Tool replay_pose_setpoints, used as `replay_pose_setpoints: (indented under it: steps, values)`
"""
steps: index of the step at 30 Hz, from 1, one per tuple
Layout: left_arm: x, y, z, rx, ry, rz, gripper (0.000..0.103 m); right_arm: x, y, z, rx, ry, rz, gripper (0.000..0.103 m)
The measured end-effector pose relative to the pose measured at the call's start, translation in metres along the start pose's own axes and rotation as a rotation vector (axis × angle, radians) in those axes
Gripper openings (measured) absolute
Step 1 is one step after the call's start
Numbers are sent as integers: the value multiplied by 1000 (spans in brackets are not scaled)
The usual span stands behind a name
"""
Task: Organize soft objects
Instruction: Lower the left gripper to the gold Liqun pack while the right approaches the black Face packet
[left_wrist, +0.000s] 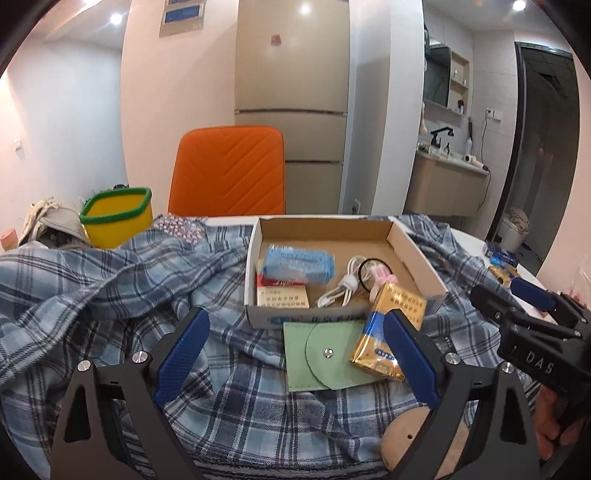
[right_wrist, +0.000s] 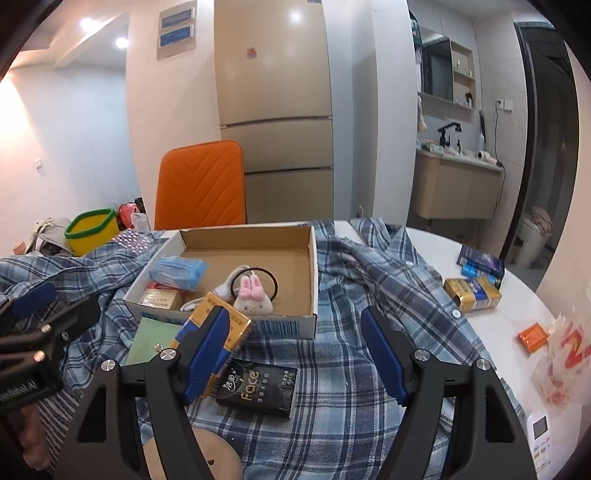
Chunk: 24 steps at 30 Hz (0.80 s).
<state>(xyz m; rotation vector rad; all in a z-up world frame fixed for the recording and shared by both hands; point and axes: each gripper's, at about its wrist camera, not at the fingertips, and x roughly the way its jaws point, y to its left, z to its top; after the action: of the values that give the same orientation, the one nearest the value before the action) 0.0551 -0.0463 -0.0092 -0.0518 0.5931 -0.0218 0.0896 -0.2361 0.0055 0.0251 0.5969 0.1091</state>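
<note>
Hanging wide and empty – both tongs (left_wrist: 295, 339) (right_wrist: 295, 339), left pad hiding gold packet (right_wrist: 218, 339), round tan thing (left_wrist: 406, 439) cut off

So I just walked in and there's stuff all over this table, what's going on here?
A person holds a two-finger gripper in each hand over a plaid shirt spread on the table. Both the left gripper and right gripper are open and hold nothing. A cardboard box already contains a blue tissue pack, a cable and a bunny hair tie. A green pouch, yellow pack and black pack lie outside it.

"face" on black tissue pack (right_wrist: 258, 387); "DAS" on right claw (left_wrist: 532, 306)
</note>
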Motion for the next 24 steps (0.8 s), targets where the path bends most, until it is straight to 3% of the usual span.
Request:
replay_pose_setpoints:
  steps: [10, 18, 24]
  values:
    - [21, 14, -4, -53, 101, -8, 94, 19, -7, 17, 6, 75, -53, 76]
    - [36, 20, -6, -69, 184, -26, 94, 23, -8, 24, 34, 65, 10, 76]
    - [41, 18, -9, -52, 217, -49, 94, 40, -6, 11, 63, 156, 62, 76]
